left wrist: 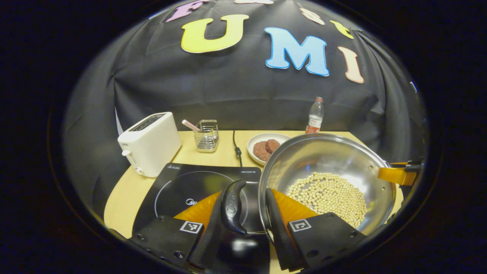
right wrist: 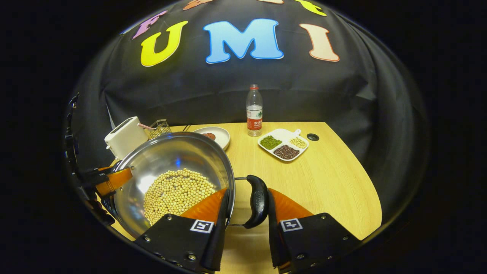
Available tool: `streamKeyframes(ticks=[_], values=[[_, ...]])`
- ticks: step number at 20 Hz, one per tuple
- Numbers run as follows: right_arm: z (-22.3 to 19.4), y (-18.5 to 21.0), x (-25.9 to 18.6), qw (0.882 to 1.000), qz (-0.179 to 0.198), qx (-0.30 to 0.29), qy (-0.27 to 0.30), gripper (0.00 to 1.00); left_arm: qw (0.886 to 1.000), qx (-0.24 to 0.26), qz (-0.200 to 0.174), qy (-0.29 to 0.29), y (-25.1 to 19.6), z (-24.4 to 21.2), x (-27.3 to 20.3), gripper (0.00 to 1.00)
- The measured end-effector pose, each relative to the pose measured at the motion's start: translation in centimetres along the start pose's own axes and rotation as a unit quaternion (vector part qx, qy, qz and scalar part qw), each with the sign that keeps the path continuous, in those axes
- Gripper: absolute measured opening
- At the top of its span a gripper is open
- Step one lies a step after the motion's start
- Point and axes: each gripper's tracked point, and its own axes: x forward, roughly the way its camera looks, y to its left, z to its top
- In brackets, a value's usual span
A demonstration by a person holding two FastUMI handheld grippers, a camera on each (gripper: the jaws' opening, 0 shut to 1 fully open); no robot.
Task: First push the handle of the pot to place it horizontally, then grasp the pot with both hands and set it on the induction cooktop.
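The steel pot holds several pale soybeans and hangs just right of the black induction cooktop. My left gripper is shut on the pot's black side handle, with one finger outside it and the other inside the rim. My right gripper is shut the same way on the opposite black handle, its left finger inside the pot above the beans. Each gripper appears at the far rim in the other's view: the right gripper and the left gripper.
Behind the cooktop stand a white toaster, a wire holder, a plate of patties and a water bottle. A divided dish of beans lies on the wooden table to the right. The cooktop's cord runs back.
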Motion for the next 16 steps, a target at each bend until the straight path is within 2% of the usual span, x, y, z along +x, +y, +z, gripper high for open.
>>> streamKeyframes(ticks=[3,4,8,9,10,11,15,16], values=[[0.0,2.5,0.0,1.0,0.006,-0.001,0.0,0.49,1.0,-0.004,0.004,-0.003,2.7,-0.1,-0.7,0.64],[-0.1,3.4,0.0,1.0,0.007,-0.003,-0.001,0.49,1.0,-0.006,0.005,-0.002,3.7,-0.1,-1.0,0.68],[-0.4,6.9,0.2,1.0,0.012,-0.005,0.001,0.49,1.0,-0.009,0.008,0.001,7.6,-0.7,-1.6,0.68],[-0.4,7.7,0.4,1.0,0.015,-0.006,0.001,0.49,1.0,-0.01,0.01,0.0,8.6,-0.7,-1.7,0.64],[-0.4,8.6,0.4,1.0,0.016,-0.007,0.001,0.49,1.0,-0.012,0.01,-0.002,9.5,-0.6,-1.7,0.68],[-0.3,9.5,0.5,1.0,0.017,-0.008,0.0,0.49,1.0,-0.013,0.011,-0.001,10.4,-0.6,-1.6,0.64],[-0.2,12.9,1.3,1.0,0.021,-0.009,-0.002,0.49,1.0,-0.015,0.014,0.0,14.2,-0.7,-1.6,0.64],[-0.3,13.7,1.6,1.0,0.022,-0.009,-0.001,0.49,1.0,-0.014,0.015,0.001,15.3,-0.8,-1.4,0.68]])
